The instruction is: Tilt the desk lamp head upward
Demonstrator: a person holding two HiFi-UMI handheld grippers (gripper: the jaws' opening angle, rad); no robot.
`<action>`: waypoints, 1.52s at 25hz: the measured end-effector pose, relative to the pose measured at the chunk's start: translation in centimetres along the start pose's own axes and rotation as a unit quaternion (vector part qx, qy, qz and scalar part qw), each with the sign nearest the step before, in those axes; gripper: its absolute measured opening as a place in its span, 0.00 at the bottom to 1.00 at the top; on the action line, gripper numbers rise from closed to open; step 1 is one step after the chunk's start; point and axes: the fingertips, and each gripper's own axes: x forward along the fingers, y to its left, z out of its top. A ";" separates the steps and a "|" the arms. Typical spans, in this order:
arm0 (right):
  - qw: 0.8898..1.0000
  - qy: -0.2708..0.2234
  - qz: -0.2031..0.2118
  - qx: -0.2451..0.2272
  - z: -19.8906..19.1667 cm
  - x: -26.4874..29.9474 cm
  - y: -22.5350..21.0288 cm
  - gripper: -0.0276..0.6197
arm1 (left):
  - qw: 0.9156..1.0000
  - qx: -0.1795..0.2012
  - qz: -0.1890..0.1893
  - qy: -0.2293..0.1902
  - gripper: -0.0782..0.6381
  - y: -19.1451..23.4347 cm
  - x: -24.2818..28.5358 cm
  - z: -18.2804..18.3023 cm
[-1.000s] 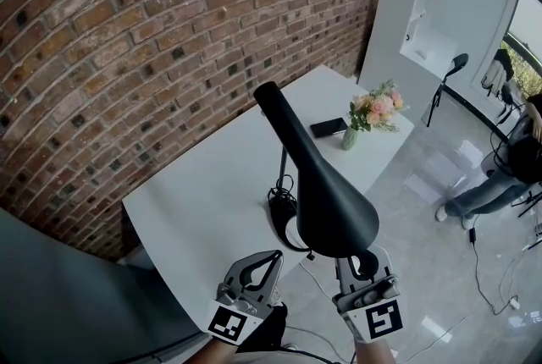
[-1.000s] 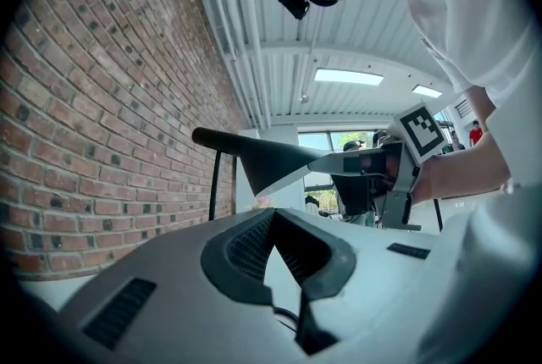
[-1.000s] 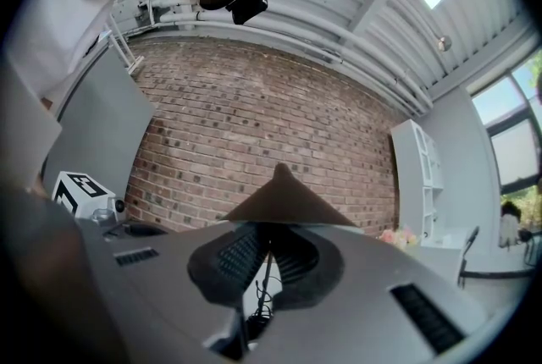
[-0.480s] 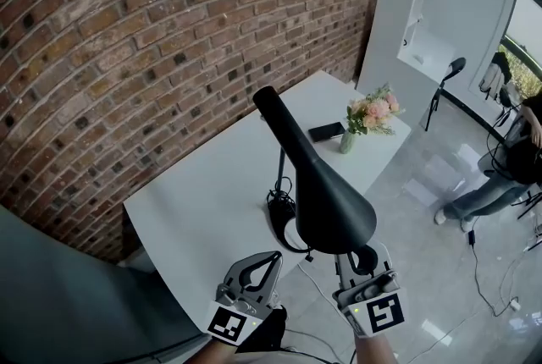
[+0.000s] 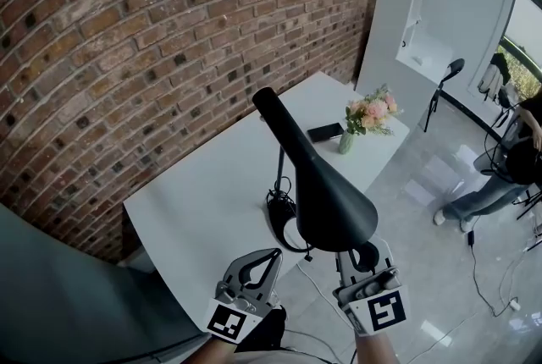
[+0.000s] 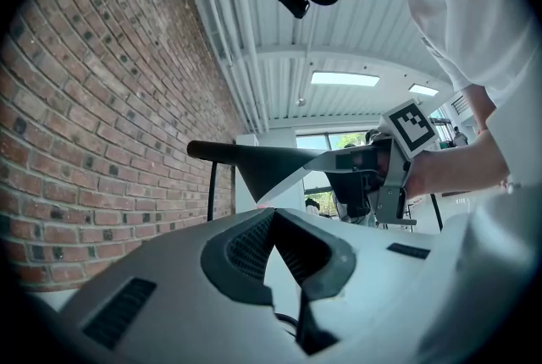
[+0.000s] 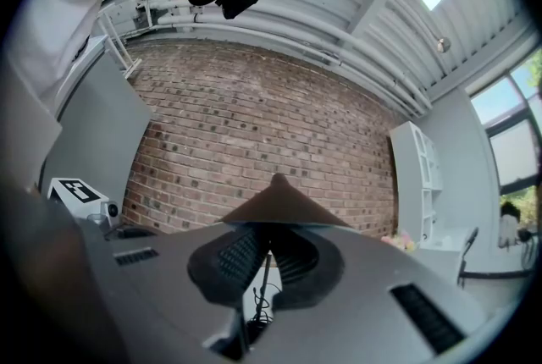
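My right claw (image 5: 365, 256) is clenched on the wide rim of the matte black, cone-shaped lamp head (image 5: 326, 193). The head reaches out over the near edge of the white rectangular table (image 5: 203, 193), with its narrow neck pointing to 11 o'clock and its flare to 5 o'clock. My left claw (image 5: 268, 261), at 9 o'clock from the right one, is pinched together on nothing. The shade looks like thin, smooth painted metal, light but slick. I judge that a rim grip could slip, though the leverage there is good. The thin black stem (image 5: 281, 172) and looped black base (image 5: 279, 227) seem slight. A stiff joint might drag the whole lamp rather than pivot.
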 end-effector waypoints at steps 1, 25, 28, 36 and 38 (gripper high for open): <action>1.000 -0.001 0.000 0.003 0.0 0.0 0.0 0.06 | 1.000 0.000 0.000 0.001 0.12 0.0 0.0 0.0; 1.000 -0.010 -0.004 -0.011 1.0 -0.2 0.4 0.06 | 0.999 -0.012 0.021 0.047 0.12 1.3 0.0 1.8; 1.000 -0.013 -0.002 -0.013 1.3 -0.3 0.4 0.06 | 0.999 -0.005 0.018 0.040 0.12 1.2 0.2 2.4; 1.000 -0.022 -0.002 -0.016 1.9 -0.4 0.2 0.06 | 0.999 -0.008 0.014 0.032 0.12 0.6 0.4 3.0; 1.000 -0.024 -0.001 -0.016 2.1 -0.5 0.2 0.06 | 0.999 -0.008 0.016 0.030 0.12 0.6 0.3 3.1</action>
